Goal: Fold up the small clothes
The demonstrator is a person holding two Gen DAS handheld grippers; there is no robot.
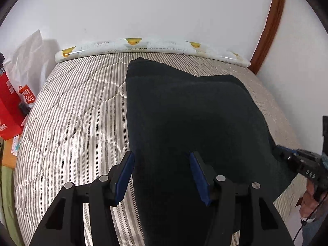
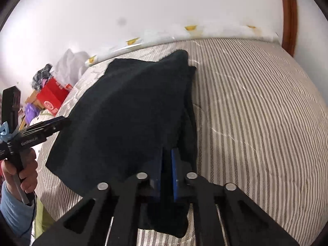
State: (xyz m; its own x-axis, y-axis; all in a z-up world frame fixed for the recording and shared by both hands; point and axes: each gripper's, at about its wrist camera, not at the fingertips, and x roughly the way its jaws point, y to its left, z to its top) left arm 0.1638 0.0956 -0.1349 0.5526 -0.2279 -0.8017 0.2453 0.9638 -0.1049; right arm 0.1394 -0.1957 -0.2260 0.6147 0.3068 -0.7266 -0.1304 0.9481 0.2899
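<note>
A black garment (image 1: 184, 112) lies spread on the striped quilt (image 1: 71, 112) of a bed. My left gripper (image 1: 162, 154) hovers over its near left part, open, with its blue pads (image 1: 125, 176) well apart and the flat cloth showing between them; the left pad stands at the cloth's left edge. In the right wrist view the black garment (image 2: 127, 106) runs away from my right gripper (image 2: 167, 157), which is shut on its near right edge, with dark fabric pinched between the blue pads (image 2: 175, 170). The left gripper (image 2: 61, 122) shows there at the cloth's left edge, and the right gripper (image 1: 280, 150) appears at the cloth's right edge in the left wrist view.
A white padded bumper with yellow ducks (image 1: 133, 45) lines the bed's far edge against a white wall. Red boxes (image 1: 8, 110) and a white plastic bag (image 1: 26, 57) crowd the floor to the left. A brown wooden frame (image 1: 272, 20) rises at the right. Striped quilt (image 2: 256, 112) stretches right of the garment.
</note>
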